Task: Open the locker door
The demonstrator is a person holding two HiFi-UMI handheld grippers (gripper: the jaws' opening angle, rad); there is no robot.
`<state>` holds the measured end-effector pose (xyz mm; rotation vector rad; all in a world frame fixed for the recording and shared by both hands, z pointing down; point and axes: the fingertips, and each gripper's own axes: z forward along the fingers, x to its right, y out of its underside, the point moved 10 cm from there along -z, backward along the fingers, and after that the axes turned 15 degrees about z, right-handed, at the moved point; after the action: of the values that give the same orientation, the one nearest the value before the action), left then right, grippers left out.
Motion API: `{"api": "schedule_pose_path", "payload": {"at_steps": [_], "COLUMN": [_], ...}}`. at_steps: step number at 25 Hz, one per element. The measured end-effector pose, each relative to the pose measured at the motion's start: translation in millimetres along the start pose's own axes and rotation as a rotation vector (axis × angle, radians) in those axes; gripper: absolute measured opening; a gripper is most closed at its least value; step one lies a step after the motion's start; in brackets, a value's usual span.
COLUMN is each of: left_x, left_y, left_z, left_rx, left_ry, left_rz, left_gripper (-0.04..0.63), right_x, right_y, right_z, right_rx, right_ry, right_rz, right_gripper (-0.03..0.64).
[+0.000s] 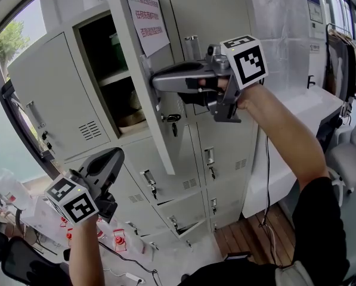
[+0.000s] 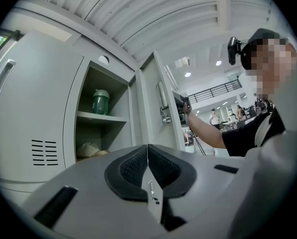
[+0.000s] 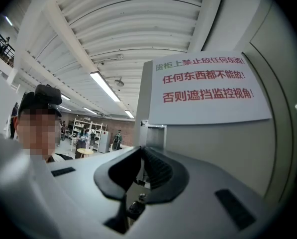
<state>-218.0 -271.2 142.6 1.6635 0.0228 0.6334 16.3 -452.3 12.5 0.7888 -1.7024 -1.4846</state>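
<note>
- Right tool (image 1: 149, 78) is pinching the free edge of the tall pale-grey metal locker door (image 1: 161, 137).
- The door stands upright, swung out toward the person.
- Left tool (image 1: 115, 157) hangs low, pressed together and empty, so the right one's clearly nearer.

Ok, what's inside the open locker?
A green lidded canister on the upper shelf; below it, a pale crumpled bundle. The locker door hides the compartment's right side in the head view.

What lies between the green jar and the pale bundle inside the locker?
A shelf: green jar on it, pale bundle beneath, seen in the left gripper view.
</note>
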Motion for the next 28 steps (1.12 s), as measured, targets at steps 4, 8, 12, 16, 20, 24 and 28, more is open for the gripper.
{"api": "schedule_pose_path", "payload": {"at_steps": [4, 8, 12, 16, 20, 24, 28], "left_x": [0.3, 0.2, 4.7, 9.2, 9.0, 12.9, 20.7], "left_y": [-2.4, -4.3, -6.8, -7.9, -5.5, -6.1, -7.7], "left_z": [-0.7, -1.5, 4.1, 10.3, 14.0, 15.5, 22.8], "left_rx": [-0.004, -0.005, -0.006, -0.007, -0.007, -0.008, -0.007], "left_ry": [0.002, 0.002, 0.006, 0.016, 0.022, 0.025, 0.031], "left_rz": [0.001, 0.003, 0.009, 0.009, 0.000, -0.004, -0.001], "left_gripper": [0.015, 0.015, 0.015, 0.015, 0.015, 0.015, 0.015], "right_x": [1.6, 1.6, 2.8, 2.9, 5.8, 3.5, 3.2], "right_y": [0.1, -0.4, 0.8, 1.7, 2.1, 2.4, 4.0], "right_z": [-2.2, -5.0, -15.9, -24.7, -31.6, -39.7, -52.3], "right_rx": [0.002, -0.002, 0.007, 0.018, 0.024, 0.030, 0.045], "right_ry": [-0.030, -0.050, -0.082, -0.100, -0.110, -0.122, -0.148], "right_rz": [0.013, 0.013, 0.025, 0.032, 0.040, 0.046, 0.057], "right_gripper": [0.032, 0.032, 0.032, 0.034, 0.034, 0.034, 0.034]}}
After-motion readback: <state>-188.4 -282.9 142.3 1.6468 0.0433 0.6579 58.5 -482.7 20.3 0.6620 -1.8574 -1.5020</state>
